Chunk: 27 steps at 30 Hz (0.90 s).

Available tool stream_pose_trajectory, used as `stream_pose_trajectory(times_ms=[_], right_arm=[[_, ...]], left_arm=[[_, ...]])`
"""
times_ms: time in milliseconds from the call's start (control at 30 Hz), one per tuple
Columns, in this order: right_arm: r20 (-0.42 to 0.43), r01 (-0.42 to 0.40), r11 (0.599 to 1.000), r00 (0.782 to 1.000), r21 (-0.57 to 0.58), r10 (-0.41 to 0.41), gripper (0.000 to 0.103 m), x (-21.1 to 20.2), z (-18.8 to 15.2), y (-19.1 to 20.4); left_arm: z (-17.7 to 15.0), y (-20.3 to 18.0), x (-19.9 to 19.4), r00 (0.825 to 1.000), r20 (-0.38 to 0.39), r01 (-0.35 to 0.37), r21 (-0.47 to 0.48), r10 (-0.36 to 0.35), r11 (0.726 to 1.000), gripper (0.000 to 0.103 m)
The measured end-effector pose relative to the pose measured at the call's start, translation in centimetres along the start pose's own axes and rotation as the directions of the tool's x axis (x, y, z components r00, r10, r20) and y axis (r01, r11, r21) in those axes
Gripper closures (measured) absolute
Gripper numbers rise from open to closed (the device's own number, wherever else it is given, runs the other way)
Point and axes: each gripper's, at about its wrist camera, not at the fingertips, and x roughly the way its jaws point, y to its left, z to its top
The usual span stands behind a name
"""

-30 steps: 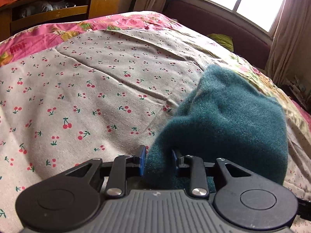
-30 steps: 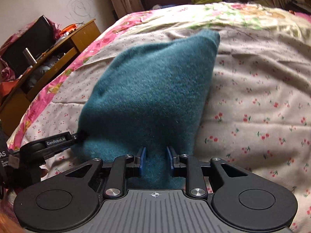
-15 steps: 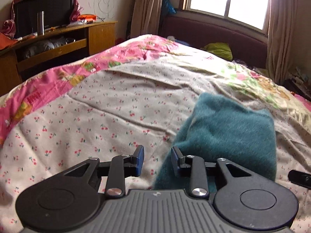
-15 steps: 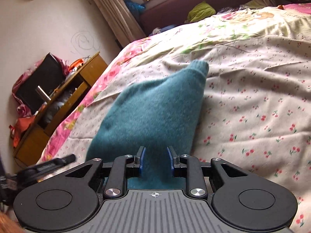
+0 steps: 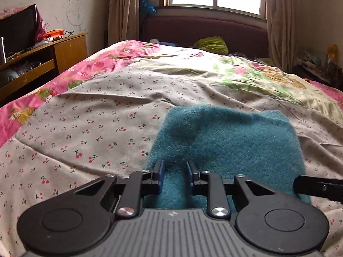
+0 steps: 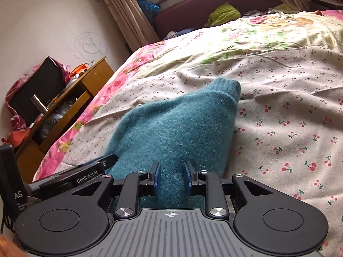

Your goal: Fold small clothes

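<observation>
Teal fuzzy garment (image 5: 225,141) lies on the cherry-print bedspread (image 5: 85,128), its near edge between both tools so a fold can be drawn. Right gripper (image 6: 170,176) is clamped on the near hem; left gripper (image 5: 175,174) straddles the cloth, fingers parted, having released a second ago, and the garment sits flatter

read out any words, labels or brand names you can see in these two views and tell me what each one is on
"GenRobot.AI": white print on the side of the left gripper, seen in the right wrist view.
"AS": white letters, cut off, on a black strap or part at the left edge of that view; the smaller print below them is too blurred to read.
The pink patchwork quilt has some print, too small to read.
The wall scribble is a drawing, not text.
</observation>
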Motion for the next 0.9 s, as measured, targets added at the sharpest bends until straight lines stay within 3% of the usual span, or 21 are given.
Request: stream_pose_trajectory(times_ms=[133, 267, 400, 633, 767, 900], right_arm=[[-0.021, 0.014, 1.000, 1.000, 0.025, -0.014, 0.080, 1.6, 0.1, 0.0], [-0.018, 0.014, 1.000, 1.000, 0.015, -0.014, 0.080, 1.3, -0.1, 0.0], [0.006, -0.010, 0.999, 1.000, 0.039, 0.010, 0.079, -1.7, -0.1, 0.5], [-0.011, -0.007, 1.000, 1.000, -0.007, 0.006, 0.078, -5.4, -4.2, 1.6], [-0.098, 0.017, 1.000, 0.995, 0.011, -0.016, 0.078, -4.2, -5.8, 1.9], [-0.103, 0.053, 0.999, 0.993, -0.011, -0.054, 0.078, -3.9, -6.0, 2.6]], left_arm=[[-0.3, 0.5, 1.4, 0.999, -0.012, -0.049, 0.016, 0.049, 0.999, 0.065], [-0.5, 1.2, 1.8, 0.998, -0.014, -0.056, -0.002, 0.056, 0.998, 0.057], [0.1, 0.6, -0.2, 0.998, 0.001, -0.065, 0.041, 0.065, 0.997, 0.058], [-0.6, 1.0, -5.2, 0.999, 0.017, -0.047, 0.032, 0.047, 0.998, 0.060], [-2.3, 0.7, -5.2, 0.996, -0.042, -0.069, 0.075, 0.073, 0.995, 0.059], [-2.6, 0.2, -4.4, 0.992, -0.084, -0.085, 0.128, 0.096, 0.988, 0.059]])
